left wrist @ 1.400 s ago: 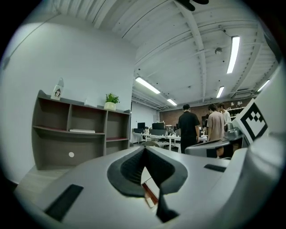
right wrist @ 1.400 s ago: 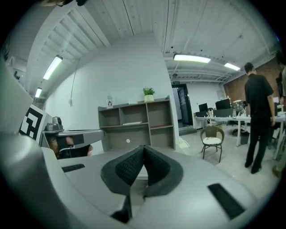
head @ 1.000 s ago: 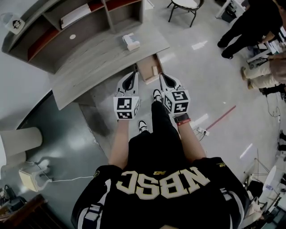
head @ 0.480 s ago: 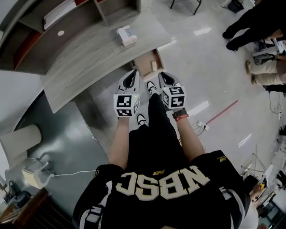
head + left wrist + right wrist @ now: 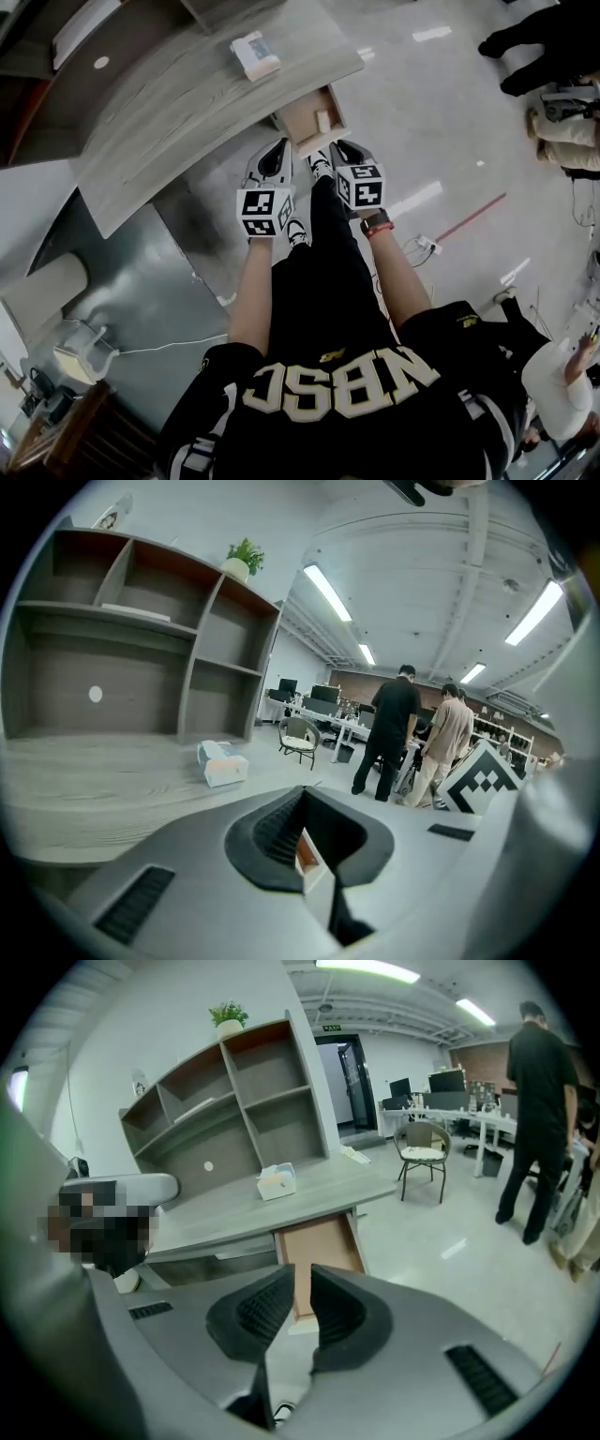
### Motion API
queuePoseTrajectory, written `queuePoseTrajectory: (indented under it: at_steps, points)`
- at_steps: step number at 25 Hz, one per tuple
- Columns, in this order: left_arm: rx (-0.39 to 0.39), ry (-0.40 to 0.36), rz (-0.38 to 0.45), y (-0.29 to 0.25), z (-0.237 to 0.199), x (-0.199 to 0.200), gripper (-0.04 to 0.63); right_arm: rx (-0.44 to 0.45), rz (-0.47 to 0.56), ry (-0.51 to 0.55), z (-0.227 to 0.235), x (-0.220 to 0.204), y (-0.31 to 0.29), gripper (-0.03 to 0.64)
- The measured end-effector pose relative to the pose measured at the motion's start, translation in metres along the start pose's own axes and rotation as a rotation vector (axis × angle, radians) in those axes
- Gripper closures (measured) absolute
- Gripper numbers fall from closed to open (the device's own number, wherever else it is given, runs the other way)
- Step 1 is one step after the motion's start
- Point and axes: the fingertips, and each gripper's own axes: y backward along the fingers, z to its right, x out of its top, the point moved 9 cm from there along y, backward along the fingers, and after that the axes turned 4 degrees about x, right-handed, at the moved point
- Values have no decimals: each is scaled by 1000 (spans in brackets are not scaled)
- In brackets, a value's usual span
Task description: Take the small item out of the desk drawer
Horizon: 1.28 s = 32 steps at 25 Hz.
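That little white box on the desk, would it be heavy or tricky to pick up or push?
Probably light: the white box looks like thin printed cardboard, so a hard squeeze might dent it. It lies flat, so rolling or tipping seems unlikely. On the smooth desk top, a push would likely slide it.
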Motion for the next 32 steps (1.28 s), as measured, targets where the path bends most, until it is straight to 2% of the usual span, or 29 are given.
queuePoseTrajectory:
  at_steps: [5, 10, 19, 24, 32]
  points:
    - [-5, 4, -47, -21, -6, -17, 583, 5, -30, -30, 19, -8, -30, 541]
    - [-7, 28, -112, -42, -12, -44, 583, 1, -76, -17, 36, -18, -62, 524]
    - [20, 49, -178, -68, -25, -71, 583, 22, -162, -16, 56, -36, -115, 465]
    - [32, 51, -209, -75, -32, -81, 583, 30, -198, -23, 66, -47, -146, 402]
    - [70, 86, -240, -86, -42, -96, 583, 7, -245, -98, 83, -60, -186, 383]
